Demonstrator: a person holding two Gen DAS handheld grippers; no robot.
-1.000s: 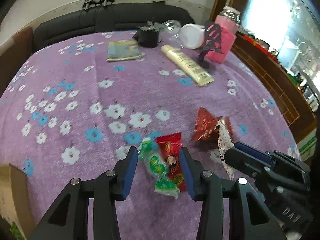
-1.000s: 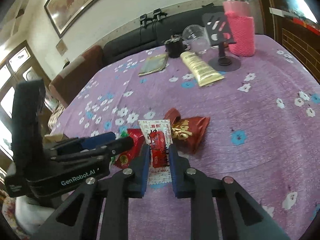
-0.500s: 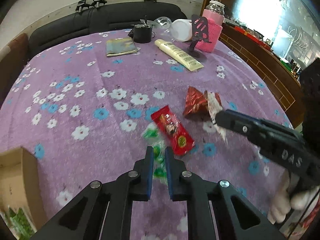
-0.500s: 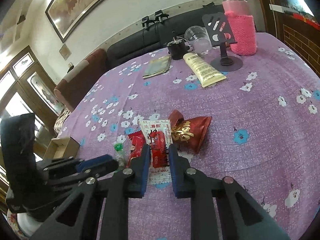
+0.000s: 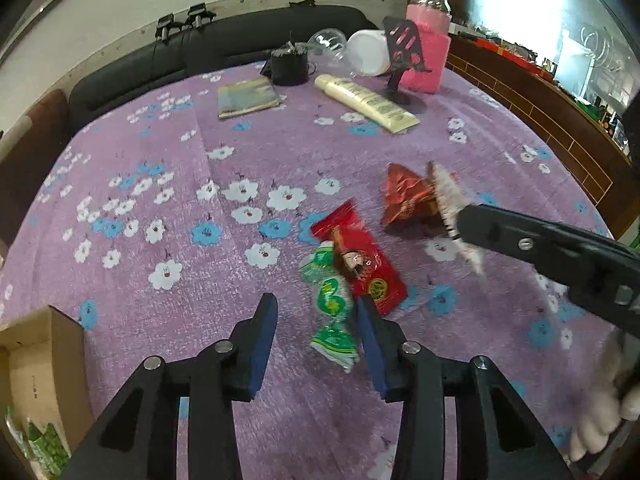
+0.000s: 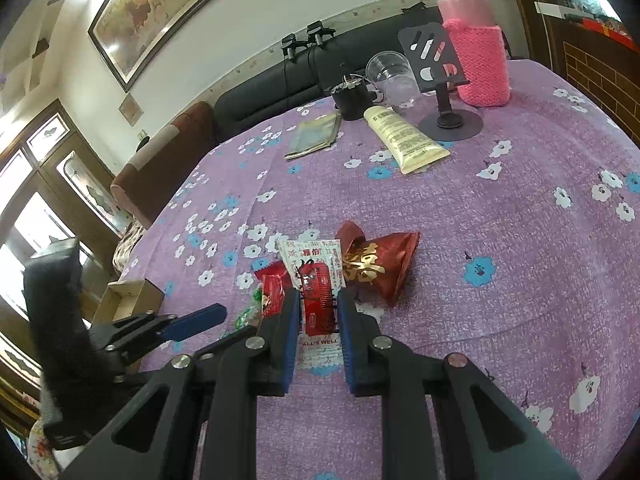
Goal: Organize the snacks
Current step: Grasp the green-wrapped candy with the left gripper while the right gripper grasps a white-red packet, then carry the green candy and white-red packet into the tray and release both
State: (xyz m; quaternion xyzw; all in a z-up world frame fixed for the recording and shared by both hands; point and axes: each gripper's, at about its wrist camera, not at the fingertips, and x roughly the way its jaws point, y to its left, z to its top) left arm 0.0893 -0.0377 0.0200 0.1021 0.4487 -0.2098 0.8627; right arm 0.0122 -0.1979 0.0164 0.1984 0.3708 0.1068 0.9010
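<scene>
**Four snack packets, one gripped, one lined up**

Four packets sit bunched on the purple flowered tablecloth (image 5: pixel 248 152). The right gripper (image 6: pixel 318 312) is clamped on a white-and-red printed sachet (image 6: pixel 312 268), which stands on edge between the pads just beside a crumpled dark-red foil pouch (image 6: pixel 380 264). The left gripper (image 5: pixel 316 320) is spread wide over a green-and-white twisted candy wrapper (image 5: pixel 332 300); its right finger (image 5: pixel 370 332) is touching or nearly touching the wrapper, while the left one stands clear. A flat red wrapped bar (image 5: pixel 360 260) overlaps the green wrapper's upper end. An open brown cardboard box (image 5: pixel 36 364), with green packets visible inside, lies at the cloth's near-left edge, well apart from the cluster.

Risks, judged:
- Closing off-centre could push the green wrapper sideways rather than pinch it.
- The overlapping red bar may be dragged along or caught.
- The thin sachet could slip from the pads during carry.
- The two grippers work close together; collision is possible.
</scene>
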